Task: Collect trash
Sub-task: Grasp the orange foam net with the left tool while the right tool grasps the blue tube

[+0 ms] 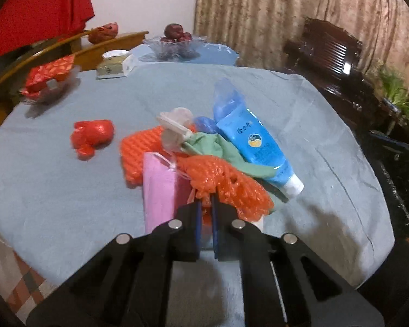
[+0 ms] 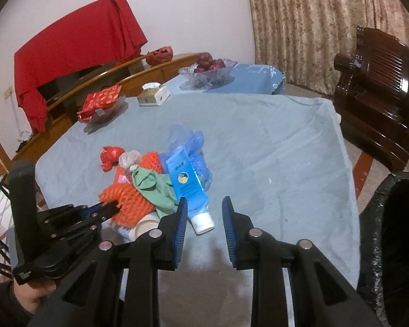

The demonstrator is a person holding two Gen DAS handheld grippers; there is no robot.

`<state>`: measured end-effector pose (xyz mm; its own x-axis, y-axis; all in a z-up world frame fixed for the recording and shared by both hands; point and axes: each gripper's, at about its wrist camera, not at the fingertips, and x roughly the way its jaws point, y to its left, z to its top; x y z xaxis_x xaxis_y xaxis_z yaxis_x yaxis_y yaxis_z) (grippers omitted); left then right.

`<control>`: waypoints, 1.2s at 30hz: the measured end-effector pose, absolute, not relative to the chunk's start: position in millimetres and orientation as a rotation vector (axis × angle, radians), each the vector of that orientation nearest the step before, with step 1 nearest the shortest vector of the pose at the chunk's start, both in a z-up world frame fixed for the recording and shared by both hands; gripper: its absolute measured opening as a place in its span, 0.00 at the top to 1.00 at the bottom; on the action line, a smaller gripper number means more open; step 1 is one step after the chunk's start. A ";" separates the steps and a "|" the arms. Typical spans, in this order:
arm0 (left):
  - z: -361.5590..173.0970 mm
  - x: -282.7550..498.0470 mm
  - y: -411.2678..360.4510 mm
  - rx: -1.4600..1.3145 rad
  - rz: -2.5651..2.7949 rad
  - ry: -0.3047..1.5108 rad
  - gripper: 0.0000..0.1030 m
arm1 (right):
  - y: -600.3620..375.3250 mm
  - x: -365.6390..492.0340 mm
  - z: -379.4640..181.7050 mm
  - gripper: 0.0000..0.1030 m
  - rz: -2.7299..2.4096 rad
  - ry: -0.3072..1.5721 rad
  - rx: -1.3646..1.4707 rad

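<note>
While your left gripper (image 1: 206,204) pinches the orange net (image 1: 226,185), right gripper (image 2: 204,212) gaping beside it, lifting may drag the tube (image 1: 255,147) along.

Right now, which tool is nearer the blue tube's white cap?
Right. The right tool sits open just short of the blue tube, its cap close to the left pad. The left tool is shut on the orange foam net, off to the tube's side.

A white wall (image 2: 191,13) meets a beige patterned curtain (image 2: 313,27), beside a dark carved wooden chair (image 2: 379,92).
</note>
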<state>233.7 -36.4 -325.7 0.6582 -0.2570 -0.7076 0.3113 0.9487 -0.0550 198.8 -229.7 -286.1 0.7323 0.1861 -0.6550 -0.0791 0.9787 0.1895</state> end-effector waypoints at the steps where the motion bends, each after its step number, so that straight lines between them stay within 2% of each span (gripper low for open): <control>1: -323.7 233.5 -36.0 0.073 -0.328 0.777 0.95 | -227.5 199.6 -287.3 0.75 0.150 0.738 0.147; 20: -252.6 230.3 29.6 -0.061 -0.217 0.582 0.95 | -182.4 230.2 -308.0 0.75 0.212 0.766 0.121; 32: -281.1 246.6 2.7 -0.010 -0.272 0.611 0.95 | -199.4 270.3 -345.9 0.74 0.201 0.805 0.104; 34: -287.9 249.5 2.1 -0.007 -0.274 0.626 0.95 | -200.6 274.8 -352.4 0.72 0.211 0.810 0.101; 36: -293.7 251.7 2.7 -0.009 -0.271 0.644 0.95 | -200.5 278.5 -357.8 0.65 0.225 0.822 0.099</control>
<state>251.7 2.7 -293.7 0.7658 -0.2527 -0.5913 0.2470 0.9646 -0.0924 278.5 -200.5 -357.8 0.6587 0.2367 -0.7142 -0.1601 0.9716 0.1744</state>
